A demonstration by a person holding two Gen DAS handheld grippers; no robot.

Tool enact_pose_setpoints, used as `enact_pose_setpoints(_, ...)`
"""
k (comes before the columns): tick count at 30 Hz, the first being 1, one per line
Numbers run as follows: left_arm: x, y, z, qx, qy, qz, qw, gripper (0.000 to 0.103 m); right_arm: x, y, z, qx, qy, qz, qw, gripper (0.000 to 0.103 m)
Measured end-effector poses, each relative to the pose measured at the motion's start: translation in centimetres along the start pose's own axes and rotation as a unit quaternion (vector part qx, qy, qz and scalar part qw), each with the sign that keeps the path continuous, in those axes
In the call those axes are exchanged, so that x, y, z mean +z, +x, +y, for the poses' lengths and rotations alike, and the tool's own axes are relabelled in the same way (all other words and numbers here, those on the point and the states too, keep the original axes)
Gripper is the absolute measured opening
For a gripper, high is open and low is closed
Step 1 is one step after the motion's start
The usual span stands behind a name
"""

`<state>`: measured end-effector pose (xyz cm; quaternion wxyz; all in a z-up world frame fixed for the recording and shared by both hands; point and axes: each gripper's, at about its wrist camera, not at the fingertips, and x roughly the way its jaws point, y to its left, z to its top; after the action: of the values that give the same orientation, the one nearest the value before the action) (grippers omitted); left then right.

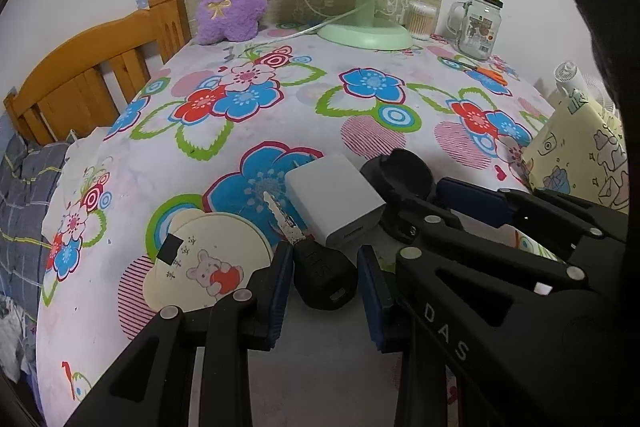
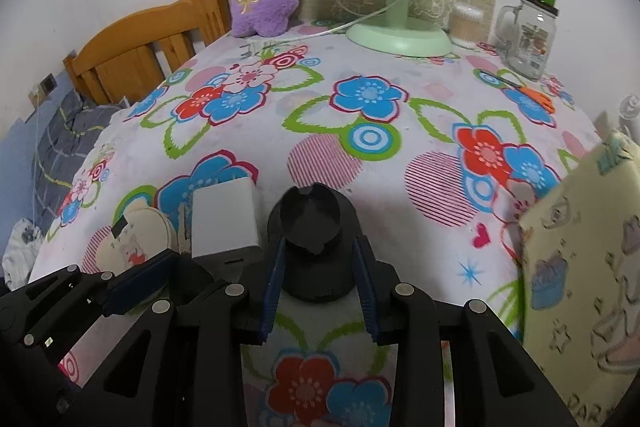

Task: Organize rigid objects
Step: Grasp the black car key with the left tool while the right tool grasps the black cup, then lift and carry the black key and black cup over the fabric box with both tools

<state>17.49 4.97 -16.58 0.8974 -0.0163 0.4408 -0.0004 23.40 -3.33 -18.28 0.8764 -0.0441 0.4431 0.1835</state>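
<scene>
On the flowered table, the left gripper (image 1: pixel 326 281) was closed on the black-headed metal key (image 1: pixel 320 275) and the right gripper (image 2: pixel 320 281) on the black round plastic holder (image 2: pixel 314 247), whose tapered body might slip out.

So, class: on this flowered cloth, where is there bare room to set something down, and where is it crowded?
Free: the wide middle of the cloth, between the fan and the white charger; also the left side toward the wooden headboard. Crowded: the near edge, where round card, key, charger and black holder cluster by both tools, and the yellow bag.
</scene>
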Motion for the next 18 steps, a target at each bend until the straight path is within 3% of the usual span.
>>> enact_pose_setpoints(7, -0.1, 0.3, 0.0, 0.01, 0.005, -0.001, 0.9999, 0.033, 0.2, 0.2, 0.1, -0.002, -0.011, -0.008, 1.0, 0.034)
enact_pose_setpoints(18, -0.9, -1.4, -0.8, -0.007, 0.002, -0.008, 0.9999, 0.033, -1.0, -2.5, -0.1, -0.012, -0.001, -0.015, 1.0, 0.035)
